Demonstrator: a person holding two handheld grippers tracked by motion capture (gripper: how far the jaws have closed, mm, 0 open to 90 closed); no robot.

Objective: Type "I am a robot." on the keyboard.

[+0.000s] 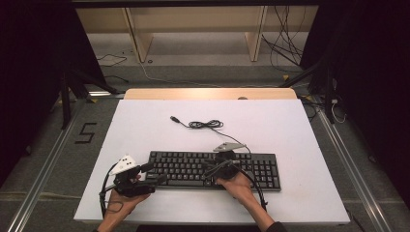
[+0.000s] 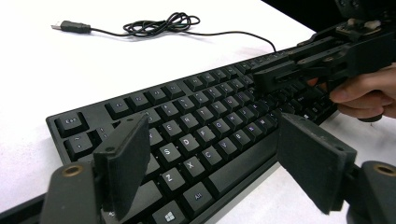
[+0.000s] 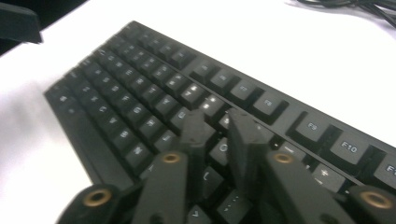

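High view showed the left tongs (image 1: 153,173) gaping wide at the keyboard (image 1: 212,169) corner, steadying it perhaps, while the right tongs (image 1: 212,166), nearly closed and empty, hovered over keys to press.

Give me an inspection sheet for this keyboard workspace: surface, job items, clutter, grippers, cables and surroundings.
Surface: white table top, wooden strip along the far edge.
Job's things: black keyboard, lying flat near the front.
Clutter: nothing seen.
Grippers: left gripper open, over the keyboard's left end; right gripper slightly open, tips down among the keys, nothing held.
Cables: keyboard cable loosely bundled behind it, USB plug loose.
Surroundings: wooden shelf frame and floor wires beyond.
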